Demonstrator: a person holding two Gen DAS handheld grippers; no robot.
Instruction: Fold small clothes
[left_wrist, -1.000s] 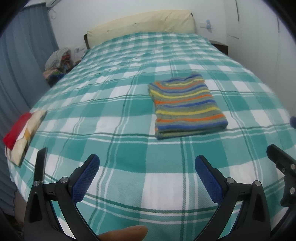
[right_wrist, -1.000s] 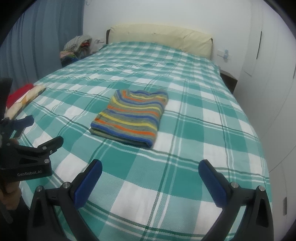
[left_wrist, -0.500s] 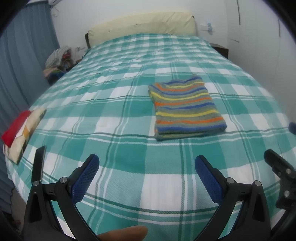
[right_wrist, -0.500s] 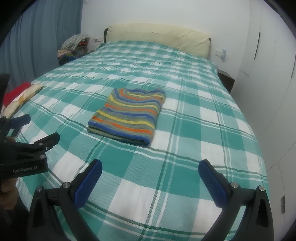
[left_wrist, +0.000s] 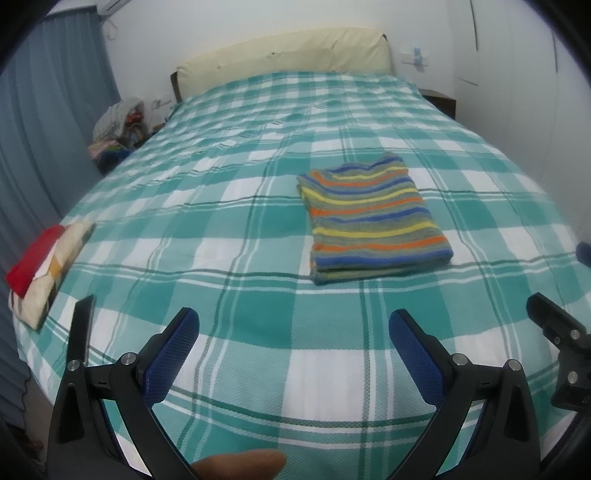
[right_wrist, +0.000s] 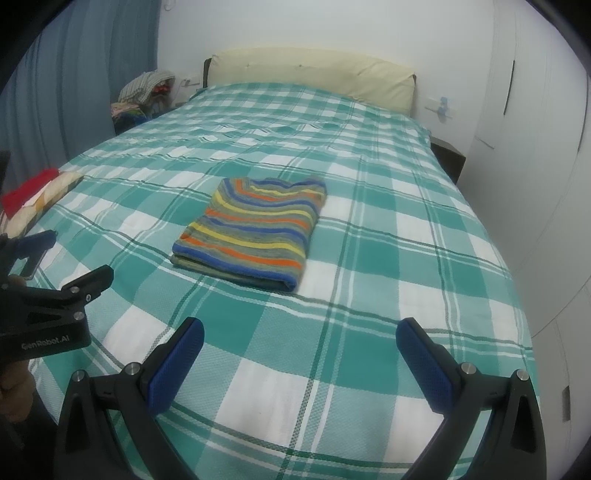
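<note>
A striped garment (left_wrist: 373, 221) in blue, orange, yellow and grey lies folded into a flat rectangle on the green-and-white checked bedspread (left_wrist: 229, 206). It also shows in the right wrist view (right_wrist: 258, 230). My left gripper (left_wrist: 293, 332) is open and empty, held back over the near edge of the bed, well short of the garment. My right gripper (right_wrist: 299, 341) is open and empty too, over the near edge to the right of the left one. Part of the left gripper's body (right_wrist: 48, 314) shows at the left of the right wrist view.
A folded stack of red and cream clothes (left_wrist: 44, 266) lies at the bed's left edge. A cream headboard cushion (left_wrist: 284, 59) stands at the far end. A heap of clothes (left_wrist: 118, 125) sits beside the bed by the blue curtain (left_wrist: 33, 129). White wardrobes (right_wrist: 535, 147) line the right.
Both grippers have drawn back and risen slightly from the garment, which now looks smaller and farther. The garment has not moved. Both grippers stay open.
</note>
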